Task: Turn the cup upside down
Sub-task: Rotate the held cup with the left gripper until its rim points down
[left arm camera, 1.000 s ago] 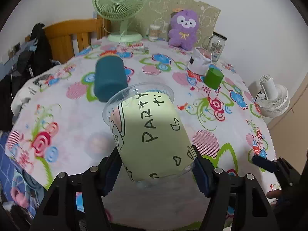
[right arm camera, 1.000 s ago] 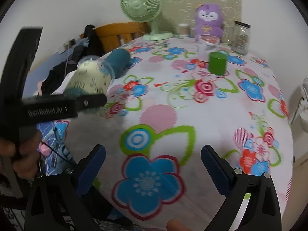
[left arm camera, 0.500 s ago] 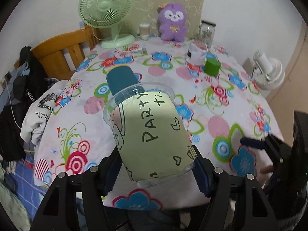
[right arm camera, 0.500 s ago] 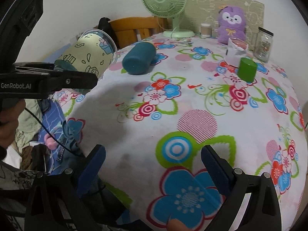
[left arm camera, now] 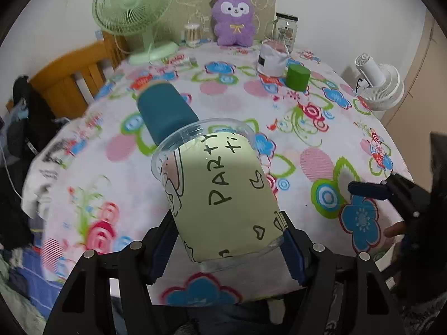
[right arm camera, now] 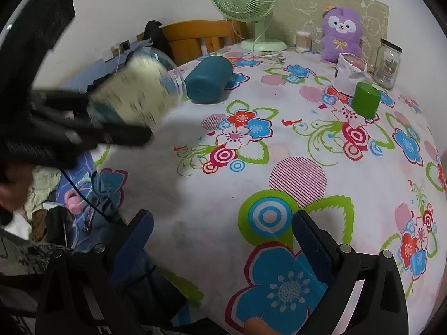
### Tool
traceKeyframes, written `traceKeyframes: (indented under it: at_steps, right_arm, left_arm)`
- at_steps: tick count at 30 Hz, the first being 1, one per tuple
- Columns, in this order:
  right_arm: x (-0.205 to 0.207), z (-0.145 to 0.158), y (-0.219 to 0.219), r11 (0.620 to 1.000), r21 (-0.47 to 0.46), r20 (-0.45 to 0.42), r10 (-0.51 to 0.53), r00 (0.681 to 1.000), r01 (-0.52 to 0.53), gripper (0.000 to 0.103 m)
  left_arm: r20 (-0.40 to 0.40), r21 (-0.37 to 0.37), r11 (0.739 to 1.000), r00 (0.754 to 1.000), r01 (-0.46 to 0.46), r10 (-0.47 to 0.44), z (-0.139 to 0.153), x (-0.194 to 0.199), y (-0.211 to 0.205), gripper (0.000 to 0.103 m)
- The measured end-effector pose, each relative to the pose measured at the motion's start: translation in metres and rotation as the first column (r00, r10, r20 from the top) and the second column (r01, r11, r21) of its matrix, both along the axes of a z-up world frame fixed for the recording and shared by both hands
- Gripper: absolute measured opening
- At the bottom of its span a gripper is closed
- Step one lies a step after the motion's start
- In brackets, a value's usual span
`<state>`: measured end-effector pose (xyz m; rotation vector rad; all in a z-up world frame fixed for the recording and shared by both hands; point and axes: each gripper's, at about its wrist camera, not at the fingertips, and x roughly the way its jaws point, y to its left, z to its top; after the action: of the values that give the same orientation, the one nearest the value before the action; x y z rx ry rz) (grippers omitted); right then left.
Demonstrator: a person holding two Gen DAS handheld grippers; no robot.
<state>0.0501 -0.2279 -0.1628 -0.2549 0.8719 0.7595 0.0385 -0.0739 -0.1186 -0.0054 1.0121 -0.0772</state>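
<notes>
**Cup held in the air, mid-carry, mouth pointing away from you**

You have the clear plastic cup clamped between the two pads of your left gripper, near its base. It has a pale green "PARTY" liner, and its rim points forward and a little up, away from you. It hangs above the near edge of the floral tablecloth, touching nothing but the pads. In the right wrist view the same cup is a blur, so it looks to be in motion just now.

Beyond the cup's rim lies a teal cup on its side, close behind in the left wrist view though not visibly touching. Further past the cup stands a small green cup already mouth-down, with a white pouch just behind it. A green fan, a purple plush toy and a glass jar line the far edge.

Your right gripper is spread wide with nothing between its pads, hovering over the near edge of the cloth to the right of the cup.

As I read it, you are in the turning step: the cup is lifted but only about halfway round. Next you would roll your left wrist until the rim faces the cloth, lower it onto a bare patch short of the teal cup, and only then loosen the pads. Go easy: thin plastic can buckle or slip if you squeeze hard.
</notes>
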Motion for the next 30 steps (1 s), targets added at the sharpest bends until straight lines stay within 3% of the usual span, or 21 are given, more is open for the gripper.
traceKeyframes:
  at_steps: [6,11,14,19,30]
  right_arm:
    - [-0.002,0.004,-0.005,1.0,-0.02,0.014,-0.013,1.0,0.013,0.1]
    - [0.0,0.005,-0.01,0.999,-0.012,0.016,-0.033,0.999,0.033,0.1]
    - [0.001,0.004,-0.01,0.999,-0.008,0.012,-0.035,0.999,0.035,0.1]
    - [0.002,0.003,-0.006,0.999,-0.014,0.005,-0.028,1.0,0.028,0.1]
    - [0.003,0.001,0.001,0.999,-0.029,-0.004,-0.019,1.0,0.019,0.1]
  left_arm:
    - [-0.011,0.017,1.0,1.0,-0.027,0.027,-0.037,-0.006,-0.005,0.071]
    - [0.064,0.038,0.998,0.997,-0.05,0.047,-0.039,-0.019,-0.003,0.097]
    - [0.106,0.031,0.996,0.992,-0.078,0.074,-0.039,-0.026,0.002,0.099]
    - [0.13,-0.032,0.982,0.974,-0.185,0.188,-0.045,-0.035,0.015,0.099]
    - [0.165,-0.085,0.967,0.954,-0.24,0.251,-0.036,-0.044,0.026,0.084]
